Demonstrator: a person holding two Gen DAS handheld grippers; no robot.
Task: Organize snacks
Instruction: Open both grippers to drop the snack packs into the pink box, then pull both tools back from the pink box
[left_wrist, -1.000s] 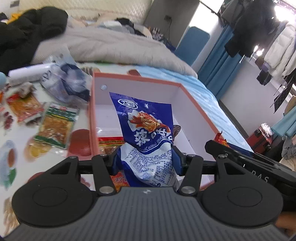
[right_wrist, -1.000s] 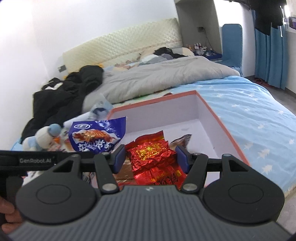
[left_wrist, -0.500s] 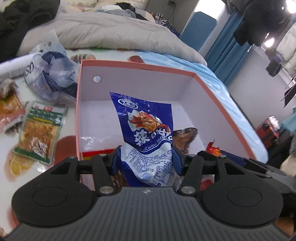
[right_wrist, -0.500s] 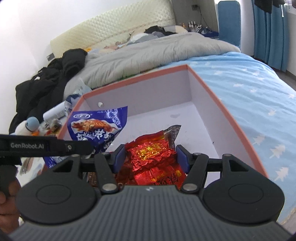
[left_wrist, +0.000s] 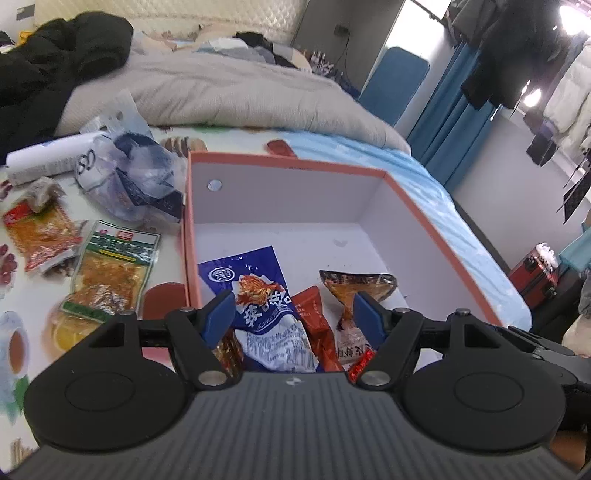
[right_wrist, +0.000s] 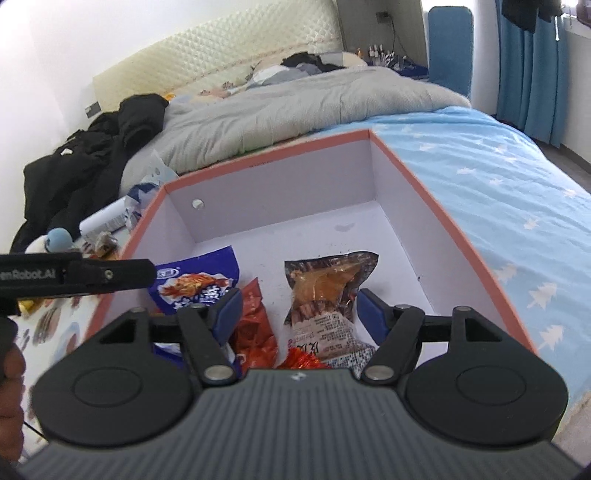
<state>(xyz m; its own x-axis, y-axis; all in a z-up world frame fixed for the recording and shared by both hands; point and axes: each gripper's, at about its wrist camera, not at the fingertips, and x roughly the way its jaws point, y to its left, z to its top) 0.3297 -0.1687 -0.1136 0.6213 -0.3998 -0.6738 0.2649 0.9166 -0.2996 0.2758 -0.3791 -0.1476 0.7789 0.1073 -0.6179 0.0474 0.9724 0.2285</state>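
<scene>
Snack packets in a white cardboard box with an orange rim (left_wrist: 436, 206) on the bed, blue shrimp-print packet (left_wrist: 258, 295) lying loose between the left tool (left_wrist: 291, 314) tips, jaws opening, right tool (right_wrist: 297, 312) likewise opening over a clear brown meat packet (right_wrist: 328, 284), nothing gripped

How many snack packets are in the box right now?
4 visible: blue packet at left, red packet beside it, brown packet at right, shiny red one at the near edge. The hand-held grippers may hide more.
</scene>
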